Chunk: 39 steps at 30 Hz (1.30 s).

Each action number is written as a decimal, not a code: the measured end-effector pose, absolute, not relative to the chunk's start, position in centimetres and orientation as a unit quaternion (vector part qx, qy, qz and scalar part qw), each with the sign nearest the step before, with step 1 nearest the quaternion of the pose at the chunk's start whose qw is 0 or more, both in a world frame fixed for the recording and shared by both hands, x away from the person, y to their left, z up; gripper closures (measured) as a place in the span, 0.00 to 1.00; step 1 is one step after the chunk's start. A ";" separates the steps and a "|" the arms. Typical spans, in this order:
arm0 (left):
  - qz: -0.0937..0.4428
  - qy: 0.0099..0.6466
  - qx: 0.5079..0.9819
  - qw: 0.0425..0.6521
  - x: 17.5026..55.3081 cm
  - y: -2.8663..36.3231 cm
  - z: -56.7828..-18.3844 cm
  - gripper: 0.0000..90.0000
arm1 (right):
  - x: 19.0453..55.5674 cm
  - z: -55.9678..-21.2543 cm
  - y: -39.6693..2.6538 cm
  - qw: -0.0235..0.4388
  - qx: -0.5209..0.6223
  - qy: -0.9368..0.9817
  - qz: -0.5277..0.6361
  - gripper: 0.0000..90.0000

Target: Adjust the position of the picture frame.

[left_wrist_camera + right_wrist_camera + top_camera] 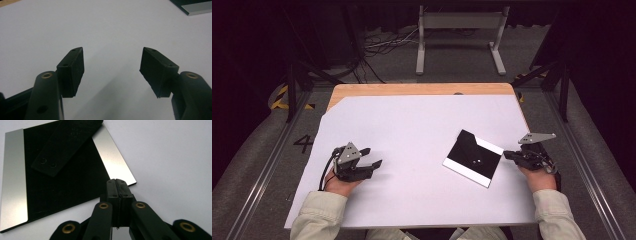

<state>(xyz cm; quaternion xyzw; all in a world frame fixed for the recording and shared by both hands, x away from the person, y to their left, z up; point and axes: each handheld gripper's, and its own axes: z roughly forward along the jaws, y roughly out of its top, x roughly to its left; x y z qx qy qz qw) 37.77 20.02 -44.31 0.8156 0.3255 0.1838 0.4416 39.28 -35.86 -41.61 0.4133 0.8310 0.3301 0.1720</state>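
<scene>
High view: the black board point(473, 158) lies on the desk point(412, 130) at nine o'clock from the right hand-held gripper point(508, 155), just beside it; its jaws are pressed together, empty. The left hand-held gripper point(373, 157) gapes empty, well apart.

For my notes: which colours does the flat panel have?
Black panel with silver side strips, clearest in right gripper view.
</scene>
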 end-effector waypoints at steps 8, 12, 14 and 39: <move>0.181 0.328 0.815 0.442 37.8 20.0 -44.4 0.40 | 39.8 -42.0 -35.9 0.168 0.427 0.829 0.319 1.00; 0.181 0.328 0.816 0.440 37.8 20.1 -44.4 0.40 | 40.2 -42.3 -35.9 0.165 0.442 0.824 0.312 1.00; 0.181 0.330 0.815 0.440 37.8 20.1 -44.4 0.40 | 40.4 -42.4 -35.8 0.163 0.443 0.826 0.308 1.00; 0.174 0.324 0.820 0.439 38.4 19.3 -44.5 0.39 | 42.2 -43.0 -34.3 0.155 0.451 0.821 0.314 1.00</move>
